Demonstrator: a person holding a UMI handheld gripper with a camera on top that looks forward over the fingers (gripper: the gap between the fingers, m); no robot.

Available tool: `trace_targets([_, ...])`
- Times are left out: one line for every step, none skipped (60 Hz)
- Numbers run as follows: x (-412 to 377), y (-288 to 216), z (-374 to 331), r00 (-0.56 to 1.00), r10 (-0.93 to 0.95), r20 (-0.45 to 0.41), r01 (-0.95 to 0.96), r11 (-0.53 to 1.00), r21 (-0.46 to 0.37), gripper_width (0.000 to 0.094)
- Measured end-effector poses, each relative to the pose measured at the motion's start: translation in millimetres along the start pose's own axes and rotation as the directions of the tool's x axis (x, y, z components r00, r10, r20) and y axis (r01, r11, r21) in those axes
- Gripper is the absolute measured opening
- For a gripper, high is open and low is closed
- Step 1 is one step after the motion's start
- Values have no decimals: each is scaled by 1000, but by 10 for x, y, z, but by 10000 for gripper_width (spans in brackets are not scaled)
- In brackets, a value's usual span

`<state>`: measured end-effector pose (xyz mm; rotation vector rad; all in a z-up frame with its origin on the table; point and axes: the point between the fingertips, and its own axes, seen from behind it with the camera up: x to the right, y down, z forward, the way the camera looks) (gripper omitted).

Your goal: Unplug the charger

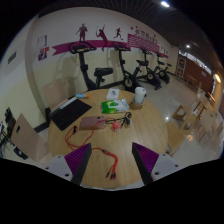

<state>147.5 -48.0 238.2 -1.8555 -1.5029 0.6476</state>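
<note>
Two fingers of the gripper stand wide apart, purple pads facing in, holding nothing. Between them, at 6 o'clock on the wooden table, lies a red cable. Farther up, near table centre toward 11 o'clock from the fingers, sits a tangle of cords and a small boxy item, likely the charger; its plug can't be made out. Laptop at 10 o'clock, white cup at 1, exercise bikes beyond. Task looks unstarted: approach, grasp, pull all remain.
</note>
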Motion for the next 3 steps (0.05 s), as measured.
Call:
trace_targets([-18,-3,17,1000,-2,7,2,1000,0,848])
trace_targets([-28,-1,23,1000,-5,16,5,1000,0,846])
trace_targets([-36,2,24,1000,-8,24,8,1000,-2,844])
